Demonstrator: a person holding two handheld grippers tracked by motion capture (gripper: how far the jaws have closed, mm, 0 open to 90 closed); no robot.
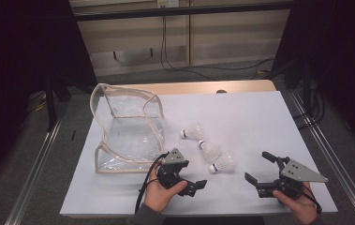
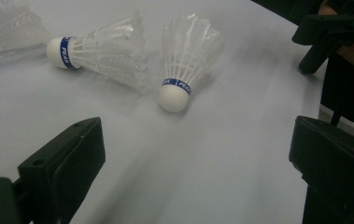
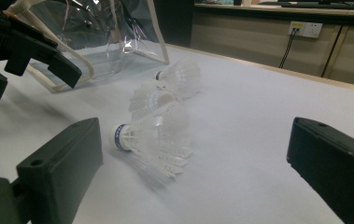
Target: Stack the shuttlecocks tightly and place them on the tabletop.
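Three white feather shuttlecocks with blue bands lie in a loose row mid-table: the far one (image 1: 191,132), the middle one (image 1: 209,151) and the near one (image 1: 222,164). A clear plastic bag (image 1: 128,129) with beige trim stands open at the left. My left gripper (image 1: 195,187) is open and empty, low at the front, pointing right toward the near shuttlecock (image 2: 186,56). My right gripper (image 1: 261,168) is open and empty at the front right, its jaws facing left at that same shuttlecock (image 3: 153,133). Neither gripper touches anything.
A white sheet (image 1: 240,112) covers the table, bare at the right and back. The wooden table edge (image 1: 212,87) shows behind it. Metal rails run along both sides, and cables hang on the far wall. The bag (image 3: 95,37) sits just beyond my left gripper (image 3: 20,46).
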